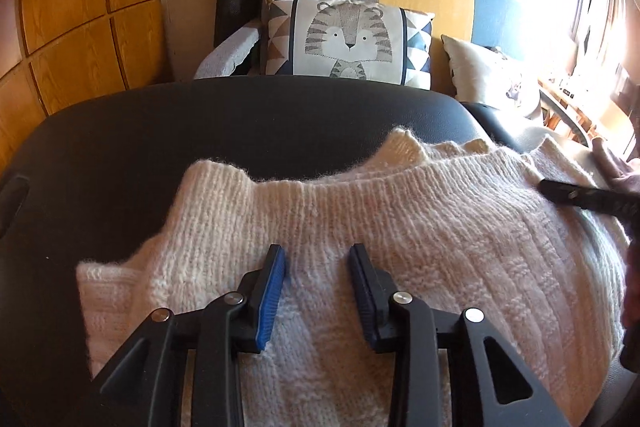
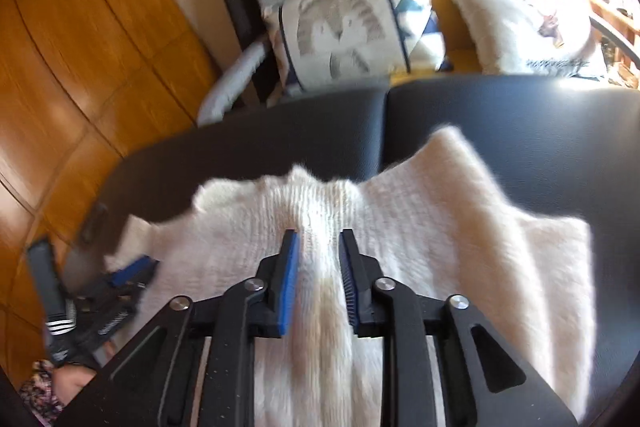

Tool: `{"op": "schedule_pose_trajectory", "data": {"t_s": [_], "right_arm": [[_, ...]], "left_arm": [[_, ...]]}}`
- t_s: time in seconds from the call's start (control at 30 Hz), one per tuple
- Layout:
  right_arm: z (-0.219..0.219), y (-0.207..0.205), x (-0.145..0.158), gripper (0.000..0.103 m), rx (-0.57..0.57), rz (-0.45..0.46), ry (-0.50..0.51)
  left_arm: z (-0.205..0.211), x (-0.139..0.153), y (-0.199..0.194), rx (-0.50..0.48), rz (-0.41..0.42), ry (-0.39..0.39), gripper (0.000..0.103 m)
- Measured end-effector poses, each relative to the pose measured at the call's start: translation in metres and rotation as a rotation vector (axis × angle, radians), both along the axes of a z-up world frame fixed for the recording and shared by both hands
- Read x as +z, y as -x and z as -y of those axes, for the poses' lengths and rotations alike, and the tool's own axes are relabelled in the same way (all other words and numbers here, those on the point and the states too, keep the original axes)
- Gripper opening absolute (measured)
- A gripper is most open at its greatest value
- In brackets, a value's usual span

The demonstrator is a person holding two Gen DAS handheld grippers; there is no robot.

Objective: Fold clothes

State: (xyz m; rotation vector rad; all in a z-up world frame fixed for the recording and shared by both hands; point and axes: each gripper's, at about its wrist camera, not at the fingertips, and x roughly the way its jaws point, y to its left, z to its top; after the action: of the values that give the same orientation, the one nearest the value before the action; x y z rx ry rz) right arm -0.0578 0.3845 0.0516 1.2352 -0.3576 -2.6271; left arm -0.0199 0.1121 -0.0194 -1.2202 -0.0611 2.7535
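- Sweater, cream knit, lies flat on the black cushioned surface, ribbed edge toward the tiger pillow, long axis running side to side along that edge.
- Left gripper hovers over the knit just short of the ribbing, jaws apart, nothing between the pads.
- Right gripper sits further along the same band, away from the wooden wall; jaws apart, a raised ridge of knit running between them, not visibly pinched.
- Judgement: both hands are about equally near the ribbed edge, so the next fold likely brings that edge back, away from the pillow.
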Motion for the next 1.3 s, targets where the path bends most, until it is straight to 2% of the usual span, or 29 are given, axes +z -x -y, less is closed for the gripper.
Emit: {"op": "schedule_pose_trajectory", "data": {"t_s": [0.13, 0.17, 0.2, 0.3, 0.5, 0.7, 0.8, 0.93, 1.07, 1.17, 1.23, 1.3], "right_arm": [[0.007, -0.039, 0.011, 0.025, 0.050, -0.064, -0.080], [0.014, -0.039, 0.009, 0.022, 0.085, -0.060, -0.106], [0.021, -0.037, 0.007, 0.013, 0.116, -0.051, -0.133], [0.033, -0.016, -0.005, 0.013, 0.133, 0.014, -0.180], [0.026, 0.016, -0.015, 0.013, 0.100, 0.059, -0.110], [0.030, 0.048, -0.026, 0.010, 0.090, 0.077, -0.148], [0.025, 0.058, -0.034, 0.010, 0.054, 0.061, -0.126], [0.022, 0.054, -0.038, 0.009, 0.044, 0.021, -0.117], [0.017, 0.052, -0.029, 0.009, 0.019, 0.050, -0.096], [0.002, 0.023, -0.007, 0.013, -0.024, -0.031, -0.029], [0.000, 0.007, 0.002, 0.013, -0.012, -0.059, -0.117], [0.002, 0.005, -0.006, 0.013, 0.017, -0.006, -0.268]], "left_arm": [[0.000, -0.001, 0.001, 0.000, -0.001, -0.016, 0.035], [-0.002, -0.001, 0.002, 0.000, -0.002, -0.015, 0.035], [-0.002, -0.001, 0.001, 0.001, -0.004, -0.014, 0.035], [-0.001, 0.000, 0.000, 0.000, -0.005, -0.020, 0.035], [0.007, 0.000, -0.001, -0.004, -0.001, -0.065, 0.035], [0.010, 0.000, -0.001, -0.011, -0.006, -0.099, 0.035], [0.011, -0.001, -0.001, -0.011, -0.005, -0.110, 0.035], [0.015, -0.002, 0.001, -0.022, 0.000, -0.145, 0.035], [0.015, -0.001, 0.001, -0.022, 0.000, -0.149, 0.035], [0.013, 0.000, 0.000, -0.021, -0.003, -0.139, 0.035], [0.013, 0.000, 0.000, -0.021, -0.003, -0.141, 0.035], [0.013, 0.000, 0.000, -0.021, -0.004, -0.133, 0.036]]}}
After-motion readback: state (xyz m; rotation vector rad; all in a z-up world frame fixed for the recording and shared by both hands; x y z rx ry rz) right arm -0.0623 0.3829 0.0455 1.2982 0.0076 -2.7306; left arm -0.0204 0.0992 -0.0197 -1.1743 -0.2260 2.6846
